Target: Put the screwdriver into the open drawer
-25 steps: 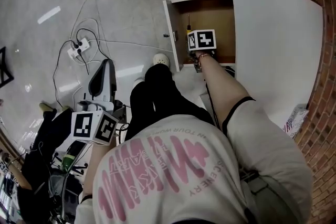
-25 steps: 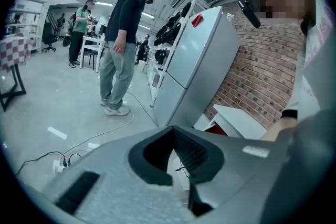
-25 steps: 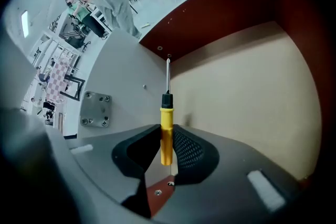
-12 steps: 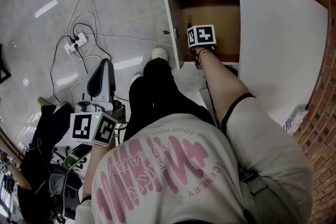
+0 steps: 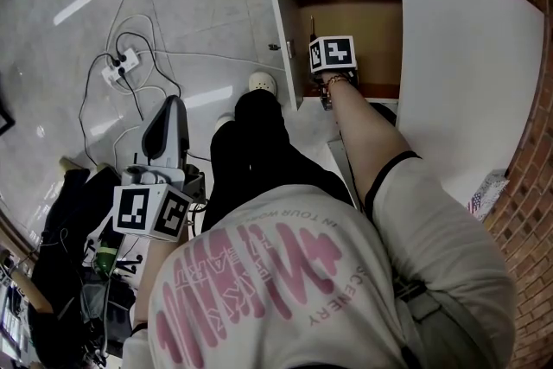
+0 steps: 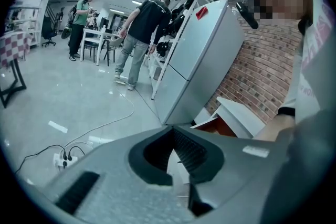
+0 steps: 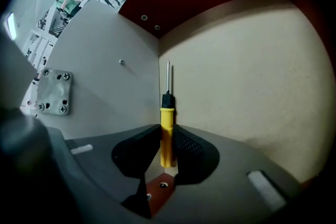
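Lowered into drawer (image 5: 363, 26), right gripper (image 7: 167, 139) clamps screwdriver (image 7: 166, 113), shaft pointing straight ahead.

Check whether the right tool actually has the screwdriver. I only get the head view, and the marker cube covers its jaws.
Observer: Yes. In the right gripper view, the right tool is clamped on the yellow handle of the screwdriver.
Operator: Which way is the shaft aimed?
Observer: It points into the drawer, along the inner corner where the tan panel meets a pale side wall.
Operator: And is the left tool carrying anything?
Observer: No. The left gripper view shows the left tool with its jaws together and nothing between them.
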Motion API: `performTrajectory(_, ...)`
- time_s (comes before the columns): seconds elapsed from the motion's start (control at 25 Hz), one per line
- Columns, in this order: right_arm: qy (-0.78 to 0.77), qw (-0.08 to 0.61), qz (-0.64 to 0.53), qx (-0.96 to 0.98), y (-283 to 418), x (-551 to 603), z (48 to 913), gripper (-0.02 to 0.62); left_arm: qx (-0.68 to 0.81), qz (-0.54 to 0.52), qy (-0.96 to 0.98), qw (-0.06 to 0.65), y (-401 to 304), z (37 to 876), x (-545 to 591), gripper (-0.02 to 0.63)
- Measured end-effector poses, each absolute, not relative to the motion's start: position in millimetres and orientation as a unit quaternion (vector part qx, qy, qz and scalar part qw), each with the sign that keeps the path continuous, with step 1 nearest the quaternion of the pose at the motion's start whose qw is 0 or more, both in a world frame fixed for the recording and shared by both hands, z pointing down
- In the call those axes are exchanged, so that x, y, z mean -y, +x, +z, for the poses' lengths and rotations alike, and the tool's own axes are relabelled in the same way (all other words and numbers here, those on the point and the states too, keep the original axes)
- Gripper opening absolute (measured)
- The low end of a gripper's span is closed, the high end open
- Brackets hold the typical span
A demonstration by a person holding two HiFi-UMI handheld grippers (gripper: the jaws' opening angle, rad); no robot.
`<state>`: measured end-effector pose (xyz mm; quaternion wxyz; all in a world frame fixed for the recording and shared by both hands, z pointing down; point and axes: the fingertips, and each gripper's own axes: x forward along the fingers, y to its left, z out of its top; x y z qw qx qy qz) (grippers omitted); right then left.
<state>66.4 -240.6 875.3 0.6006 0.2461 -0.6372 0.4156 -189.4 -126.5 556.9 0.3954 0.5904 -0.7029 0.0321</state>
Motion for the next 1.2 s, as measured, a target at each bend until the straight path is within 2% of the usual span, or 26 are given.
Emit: performTrajectory(1.2,0.262,0.601,0.418,0.629,60.9,238.0,879.4,0.094,0.717,0.033,0.575,0.393,-193.4,549.9,115.2,0.005)
